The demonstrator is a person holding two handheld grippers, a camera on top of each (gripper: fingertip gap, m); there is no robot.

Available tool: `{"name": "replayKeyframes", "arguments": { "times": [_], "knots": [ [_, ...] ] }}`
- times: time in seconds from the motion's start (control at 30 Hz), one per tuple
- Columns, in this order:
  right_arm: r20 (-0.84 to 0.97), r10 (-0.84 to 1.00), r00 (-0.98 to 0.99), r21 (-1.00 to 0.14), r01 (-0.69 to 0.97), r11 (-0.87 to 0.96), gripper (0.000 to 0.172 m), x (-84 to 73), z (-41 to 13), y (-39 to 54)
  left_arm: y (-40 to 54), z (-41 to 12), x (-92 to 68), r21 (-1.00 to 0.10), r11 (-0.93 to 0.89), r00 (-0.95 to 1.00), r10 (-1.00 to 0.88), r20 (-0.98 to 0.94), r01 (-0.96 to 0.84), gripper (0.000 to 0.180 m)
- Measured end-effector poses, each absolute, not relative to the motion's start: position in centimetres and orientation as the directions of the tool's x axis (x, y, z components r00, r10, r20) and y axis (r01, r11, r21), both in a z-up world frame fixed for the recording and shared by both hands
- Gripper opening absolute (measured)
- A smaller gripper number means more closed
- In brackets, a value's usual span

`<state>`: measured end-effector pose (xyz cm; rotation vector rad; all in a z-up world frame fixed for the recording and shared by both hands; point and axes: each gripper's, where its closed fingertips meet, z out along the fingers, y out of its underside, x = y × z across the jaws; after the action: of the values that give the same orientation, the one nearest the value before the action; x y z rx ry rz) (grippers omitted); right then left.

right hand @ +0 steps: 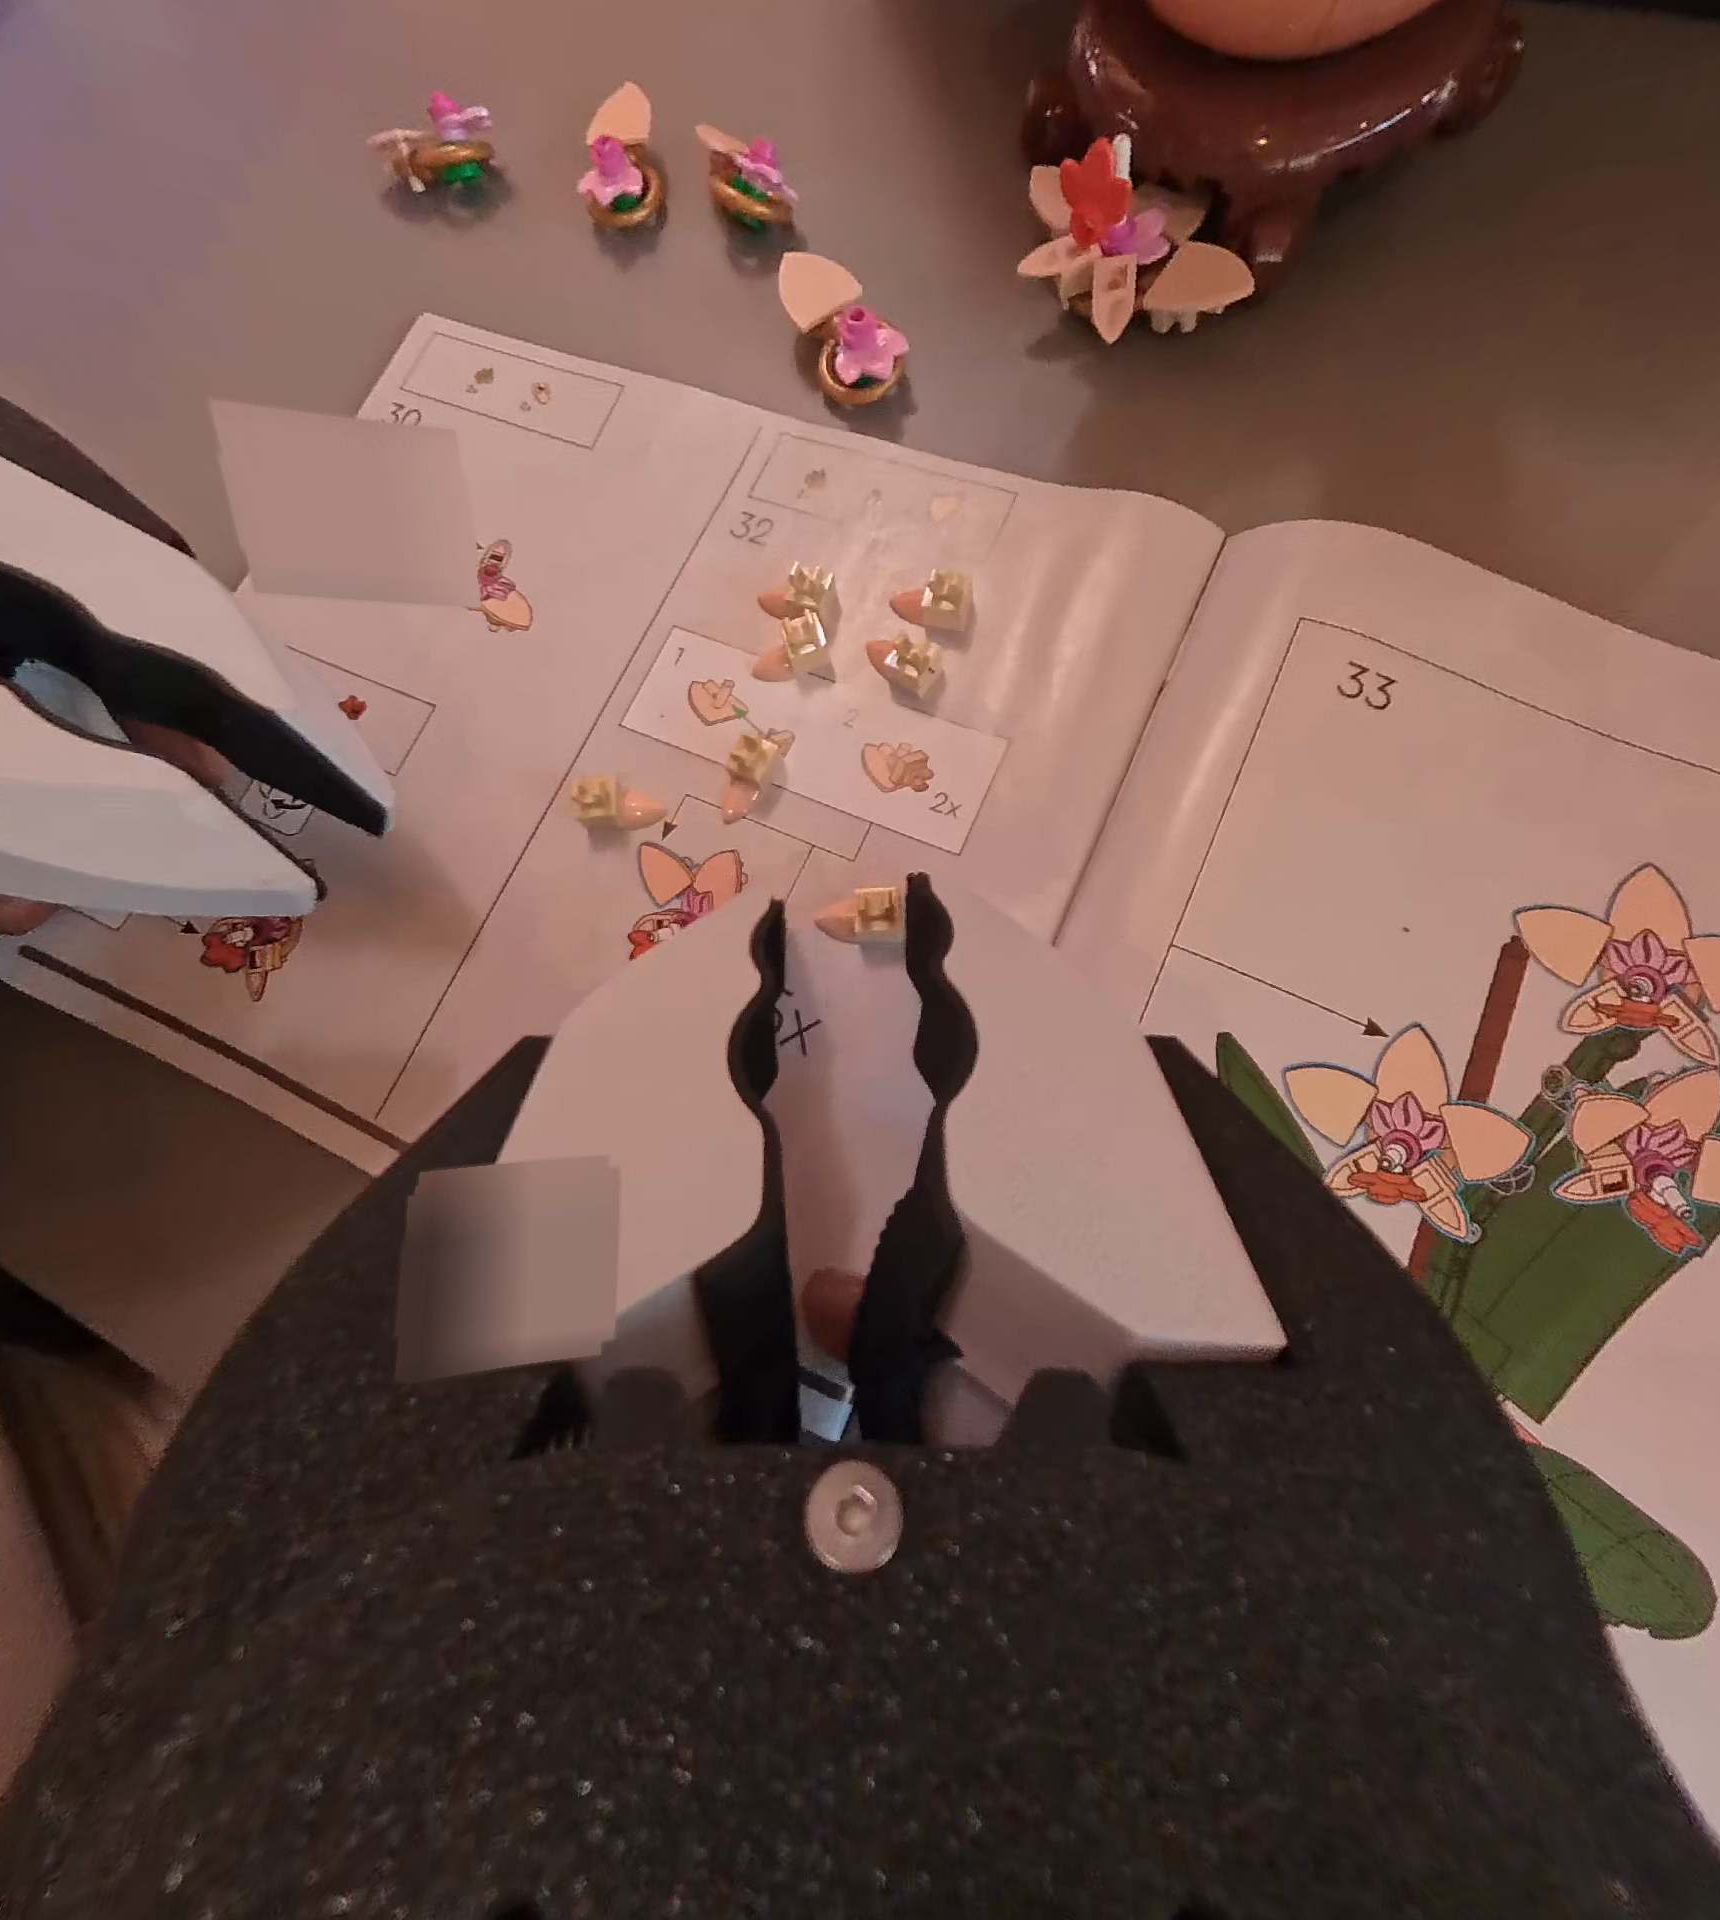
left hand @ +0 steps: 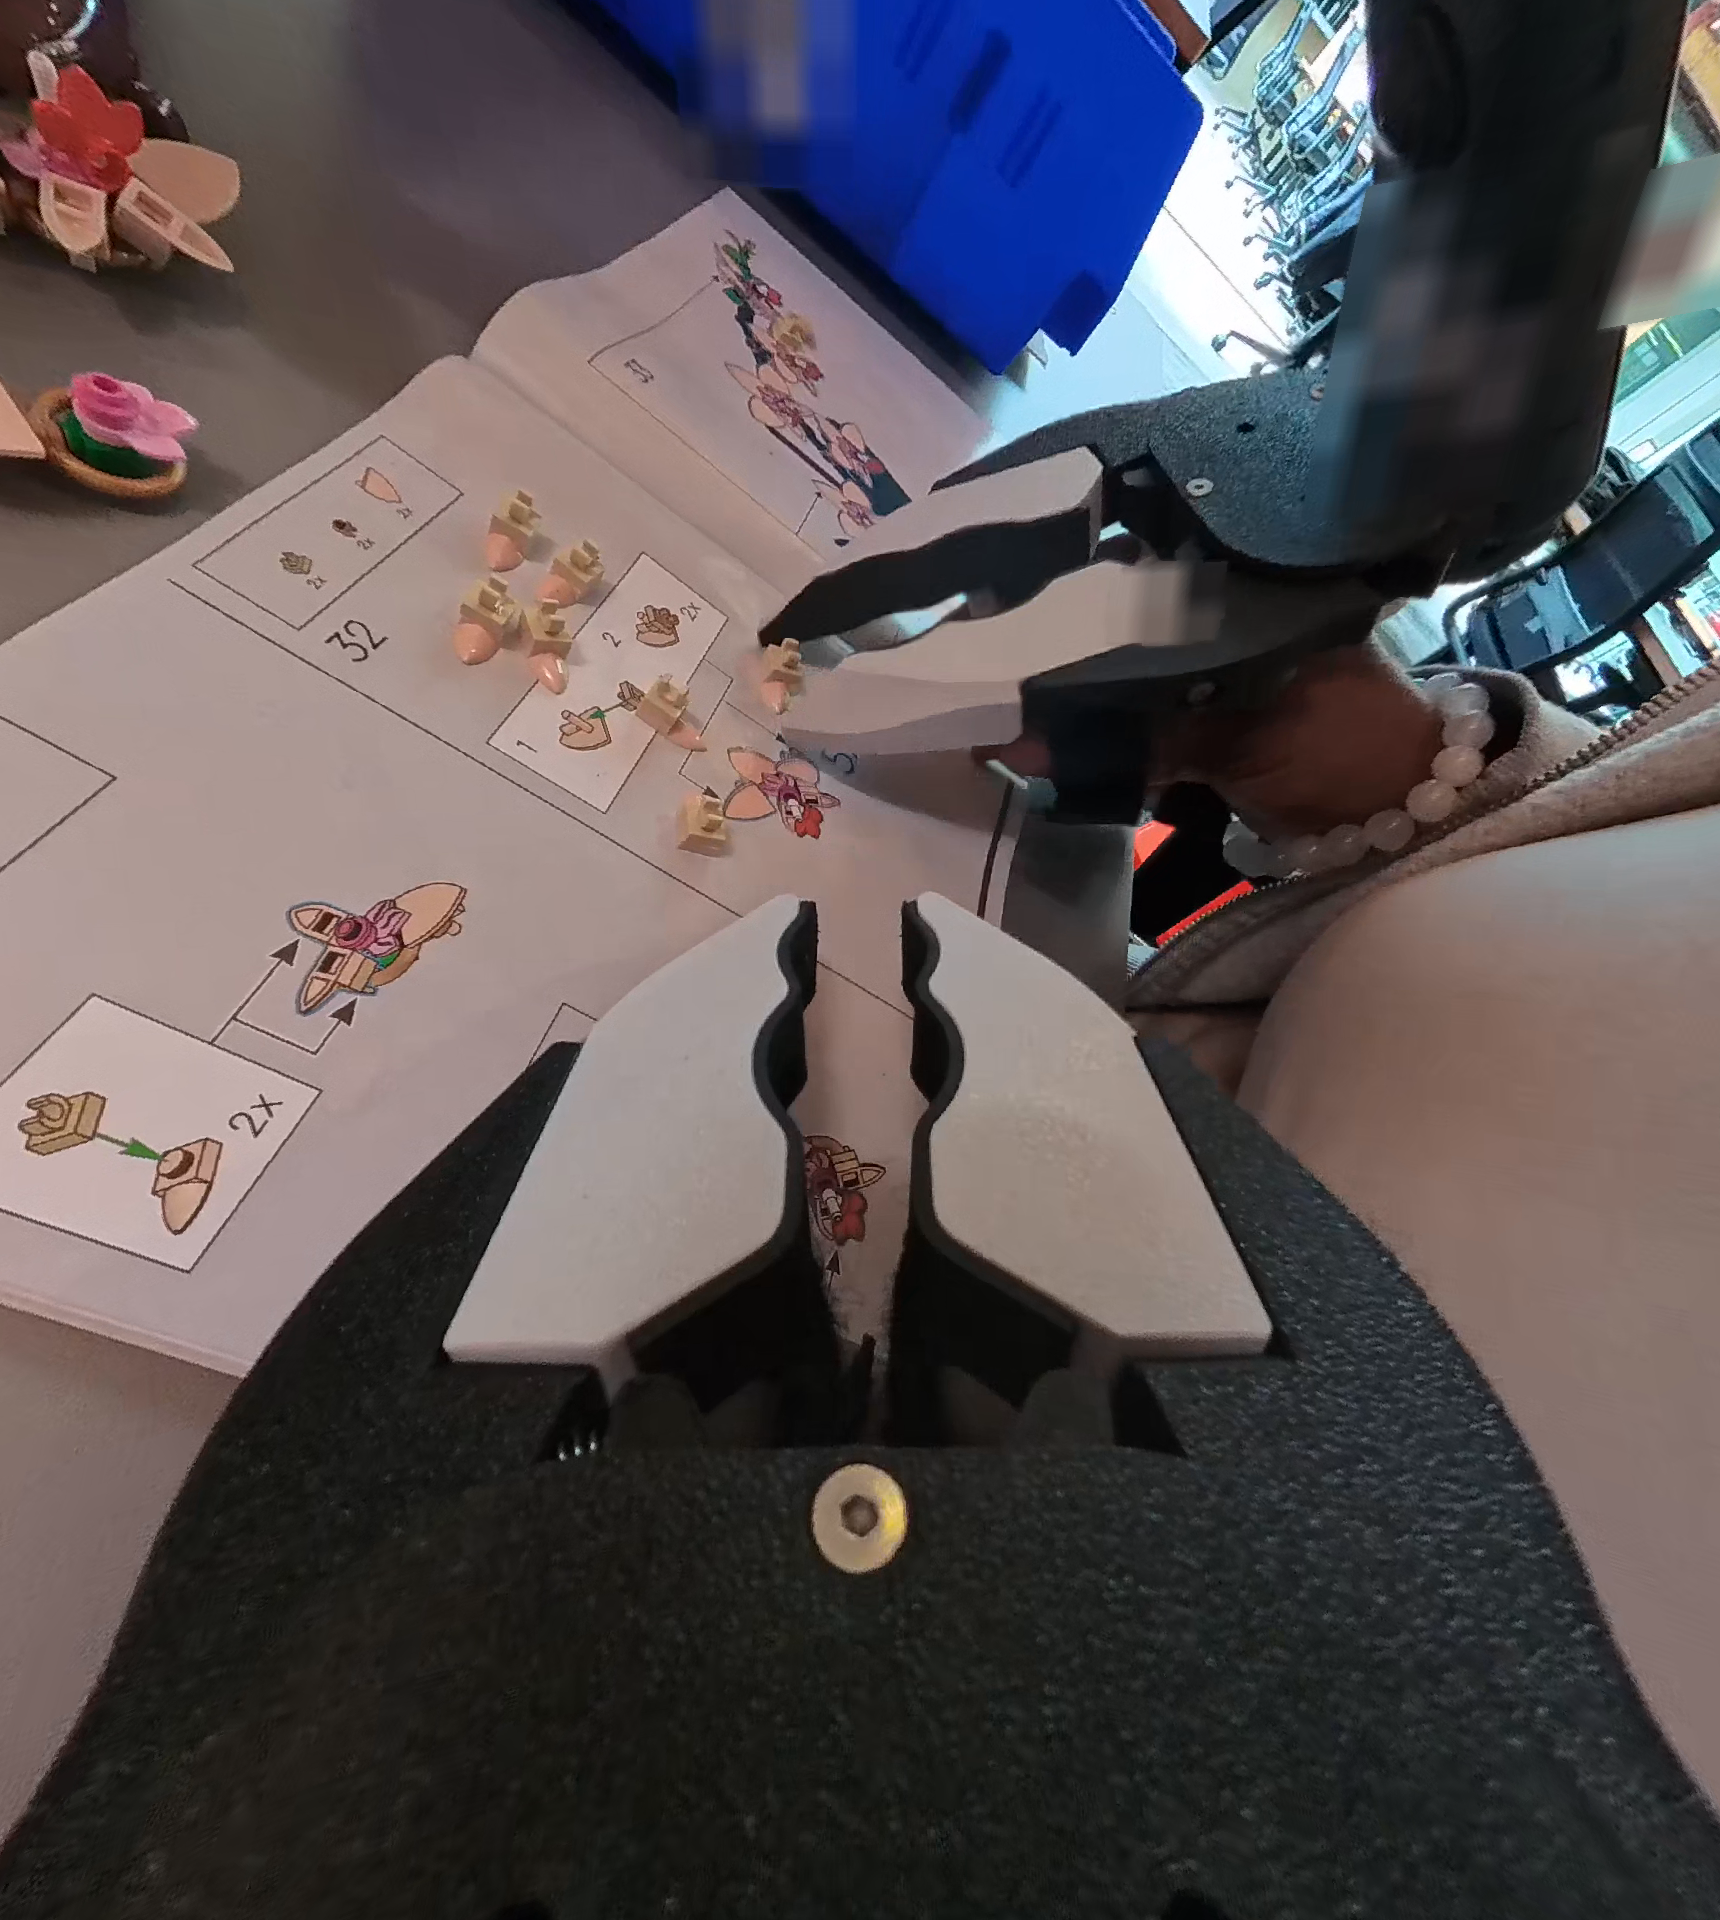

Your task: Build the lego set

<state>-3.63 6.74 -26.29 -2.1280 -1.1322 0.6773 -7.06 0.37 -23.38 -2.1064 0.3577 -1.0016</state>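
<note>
Left wrist view: left gripper [left hand: 858, 914] sits low over the open instruction booklet [left hand: 160, 790], jaws a narrow gap apart, only printed page between the pads, nothing held. Right gripper [left hand: 783, 649] comes in from 3 o'clock, held by a hand [left hand: 1282, 748] with a white bead bracelet [left hand: 1396, 821]. At its tips is a small tan-and-peach brick piece [left hand: 781, 673]; whether the pads press on it can't be told from here. More of the same pieces lie on the page: a cluster of four [left hand: 523, 592] at 11 o'clock of the left gripper, two singles [left hand: 671, 715] [left hand: 704, 825] at 12 o'clock. A pink flower in a gold ring [left hand: 118, 431] and a red-topped flower assembly [left hand: 77, 166] are at 10 o'clock on the grey table [left hand: 336, 208]. Blue bin [left hand: 939, 156] at 1 o'clock.

Right wrist view: right gripper [right hand: 845, 904] is partly open. The brick piece [right hand: 861, 914] lies on the page between the tips, up against the right pad, clear gap to the left pad, so not clamped. Left gripper [right hand: 347, 852] at 9 o'clock, jaws slightly apart, bare. Four gold-ringed pink flowers [right hand: 627, 187] at 11–12 o'clock on the table, a dark brown stand [right hand: 1282, 114] at 1 o'clock.
</note>
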Motion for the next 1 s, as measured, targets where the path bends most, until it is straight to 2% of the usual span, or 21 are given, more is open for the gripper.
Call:
{"name": "replayKeyframes", "arguments": {
  "times": [0.07, 0.13, 0.17, 0.23, 0.27, 0.3, 0.33, 0.37, 0.4, 0.5, 0.53, 0.6, 0.73, 1.0],
  "knots": [
    [-0.157, 0.863, 0.481, -0.724, 0.538, -0.432, 0.040, -3.5, -26.0, 6.7, 0.3, -23.5, -7.0, -0.738, -0.672, 0.655, -0.532, 0.537, 0.059, 0.016],
    [-0.122, 0.912, 0.393, -0.755, 0.560, -0.342, 0.047, -3.2, -24.8, 6.9, 0.3, -23.5, -6.9, -0.734, -0.677, 0.650, -0.535, 0.540, 0.053, 0.016],
    [-0.068, 0.946, 0.318, -0.790, 0.562, -0.246, 0.052, -3.2, -23.6, 7.2, 0.2, -23.5, -6.8, -0.731, -0.680, 0.645, -0.536, 0.544, 0.052, 0.016],
    [0.118, 0.990, 0.076, -0.853, 0.518, 0.062, 0.064, -3.6, -20.3, 7.2, 0.2, -23.5, -6.8, -0.732, -0.680, 0.639, -0.541, 0.546, 0.049, 0.016],
    [0.254, 0.967, -0.010, -0.853, 0.468, 0.229, 0.076, -3.8, -18.6, 7.6, 0.1, -23.4, -6.8, -0.735, -0.677, 0.637, -0.546, 0.544, 0.048, 0.016],
    [0.392, 0.917, -0.069, -0.820, 0.426, 0.382, 0.079, -4.1, -17.2, 8.1, 0.1, -23.4, -6.7, -0.738, -0.673, 0.635, -0.550, 0.543, 0.048, 0.016],
    [0.488, 0.859, -0.153, -0.756, 0.417, 0.504, 0.064, -4.2, -16.6, 8.2, 0.1, -23.3, -6.7, -0.740, -0.671, 0.635, -0.551, 0.542, 0.050, 0.016],
    [0.520, 0.804, -0.287, -0.673, 0.442, 0.593, 0.024, -4.0, -17.1, 7.8, 0.1, -23.3, -6.7, -0.739, -0.672, 0.634, -0.551, 0.543, 0.050, 0.016],
    [0.501, 0.743, -0.444, -0.578, 0.467, 0.669, 0.007, -3.7, -18.3, 7.3, 0.1, -23.4, -6.8, -0.738, -0.672, 0.637, -0.548, 0.543, 0.051, 0.016],
    [0.266, 0.652, -0.710, -0.336, 0.566, 0.753, 0.006, -2.4, -22.4, 7.4, 0.2, -23.5, -6.8, -0.747, -0.664, 0.659, -0.546, 0.517, 0.036, 0.016],
    [0.226, 0.614, -0.756, -0.289, 0.550, 0.784, 0.000, -2.4, -23.2, 7.6, 0.3, -23.6, -6.9, -0.748, -0.663, 0.670, -0.543, 0.506, 0.029, 0.016],
    [0.182, 0.525, -0.831, -0.235, 0.482, 0.844, 0.000, -2.5, -24.3, 7.6, 0.3, -23.8, -6.8, -0.750, -0.661, 0.684, -0.544, 0.486, 0.008, 0.016],
    [0.095, 0.501, -0.860, -0.251, 0.467, 0.848, 0.011, -3.1, -25.2, 7.0, 0.3, -24.3, -6.7, -0.742, -0.670, 0.704, -0.540, 0.461, -0.027, 0.016],
    [0.047, 0.518, -0.854, -0.254, 0.491, 0.833, 0.005, -3.2, -26.2, 7.0, 0.2, -24.1, -6.7, -0.744, -0.667, 0.691, -0.547, 0.472, -0.019, 0.016]
  ]
}}
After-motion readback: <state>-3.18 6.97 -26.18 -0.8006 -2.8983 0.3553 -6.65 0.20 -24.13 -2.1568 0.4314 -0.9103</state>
